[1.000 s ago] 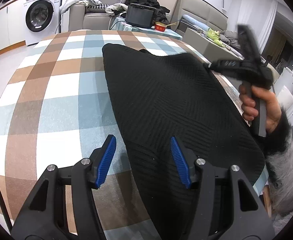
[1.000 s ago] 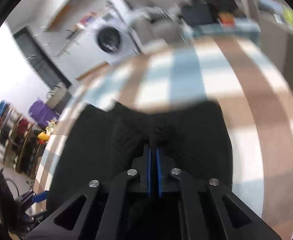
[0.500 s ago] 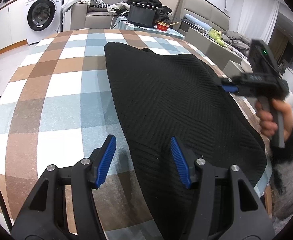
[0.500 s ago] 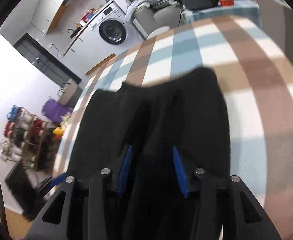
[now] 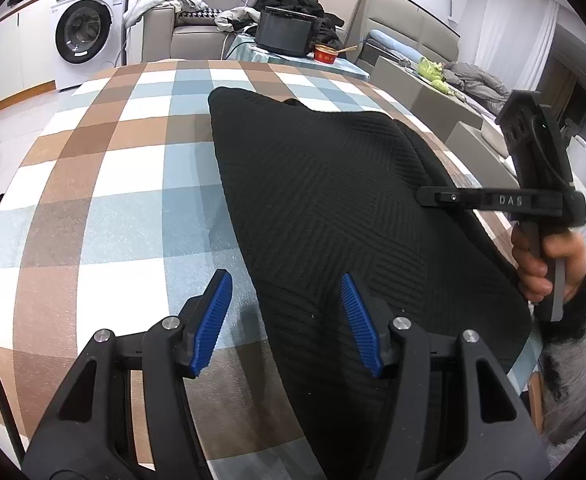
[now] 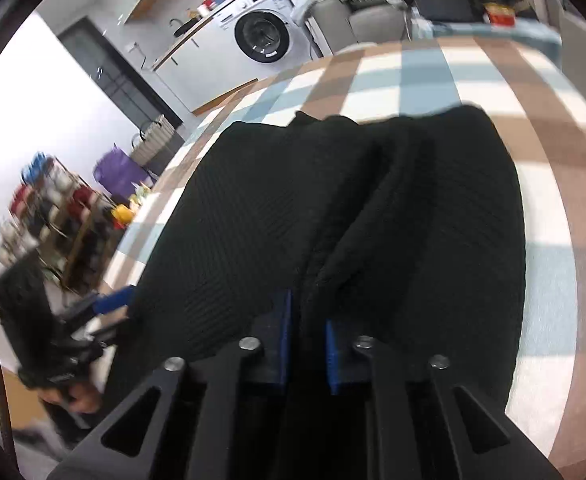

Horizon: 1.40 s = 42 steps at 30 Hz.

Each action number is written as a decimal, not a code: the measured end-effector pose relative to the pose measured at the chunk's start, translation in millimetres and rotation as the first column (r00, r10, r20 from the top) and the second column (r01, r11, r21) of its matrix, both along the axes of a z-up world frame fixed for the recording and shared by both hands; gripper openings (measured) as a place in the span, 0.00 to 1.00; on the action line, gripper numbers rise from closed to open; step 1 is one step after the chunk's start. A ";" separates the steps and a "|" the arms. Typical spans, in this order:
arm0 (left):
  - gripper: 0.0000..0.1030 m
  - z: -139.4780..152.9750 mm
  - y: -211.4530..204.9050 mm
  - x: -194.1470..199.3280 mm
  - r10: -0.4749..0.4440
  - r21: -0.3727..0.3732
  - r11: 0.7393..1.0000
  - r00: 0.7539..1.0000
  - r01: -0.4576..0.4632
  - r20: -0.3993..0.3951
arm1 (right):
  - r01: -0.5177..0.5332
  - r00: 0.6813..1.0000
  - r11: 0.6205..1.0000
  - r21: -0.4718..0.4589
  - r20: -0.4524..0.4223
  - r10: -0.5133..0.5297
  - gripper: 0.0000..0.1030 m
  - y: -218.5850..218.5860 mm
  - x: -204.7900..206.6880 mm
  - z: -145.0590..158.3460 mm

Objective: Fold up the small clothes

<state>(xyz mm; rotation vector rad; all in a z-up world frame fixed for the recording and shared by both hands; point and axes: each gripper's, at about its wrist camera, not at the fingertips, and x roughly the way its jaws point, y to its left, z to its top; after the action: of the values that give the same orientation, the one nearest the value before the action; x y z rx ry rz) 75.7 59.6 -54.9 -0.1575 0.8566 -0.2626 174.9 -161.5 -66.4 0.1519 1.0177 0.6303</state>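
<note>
A black ribbed knit garment lies spread on the checked tablecloth. My left gripper hovers open over the garment's near left edge, its blue pads apart and pressing nothing. In the left wrist view, my right gripper reaches in from the right onto the garment's right side, held by a hand. In the right wrist view, the right gripper has its jaws closing, and a raised ridge of the black garment is pinched between its blue pads.
The table's right edge runs just beyond the garment. Behind the table stand a washing machine, a sofa and a side table with a black box and a red bowl. A cluttered shelf stands on the floor.
The right gripper let go of the lifted fabric, opened, came back down onto the garment's right side and closed on a fold. The left gripper stayed still and open.
</note>
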 end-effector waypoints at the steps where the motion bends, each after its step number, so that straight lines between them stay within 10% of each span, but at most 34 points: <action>1: 0.53 2.5 1.6 -1.0 0.004 -0.002 1.000 1.000 -0.004 0.005 | -0.013 0.999 1.000 -0.015 0.032 0.014 0.10 3.3 -3.8 5.4; 9: 0.60 21.8 8.6 -9.1 0.033 -0.010 0.999 0.998 -0.033 0.057 | 0.046 0.972 0.999 -0.006 0.232 -0.044 0.09 -22.2 -40.0 78.1; 16: 0.61 12.0 -5.3 -5.5 0.001 0.013 1.000 1.000 -0.001 0.025 | 0.150 0.988 0.980 -0.129 0.044 -0.146 0.13 -43.9 -13.4 20.4; 25: 0.61 3.4 -12.7 -0.4 -0.022 0.013 1.000 1.000 0.022 0.006 | 0.075 0.996 0.987 0.140 -0.067 -0.066 0.26 -78.2 -74.0 2.0; 34: 0.61 11.6 -12.8 -6.4 -0.031 0.015 0.999 0.999 0.031 0.025 | 0.121 0.992 0.990 0.074 0.011 -0.122 0.07 -70.8 -106.1 19.1; 42: 0.62 12.0 -18.1 -11.0 -0.053 0.035 0.998 0.998 0.052 0.018 | 0.175 0.984 0.984 0.038 -0.032 -0.174 0.18 -85.8 -114.1 5.9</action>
<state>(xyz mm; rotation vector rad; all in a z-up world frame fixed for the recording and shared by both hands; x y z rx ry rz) 64.7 41.5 -43.0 -0.1005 0.8467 -0.2984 60.8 -247.3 -60.5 0.2838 1.0072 0.4905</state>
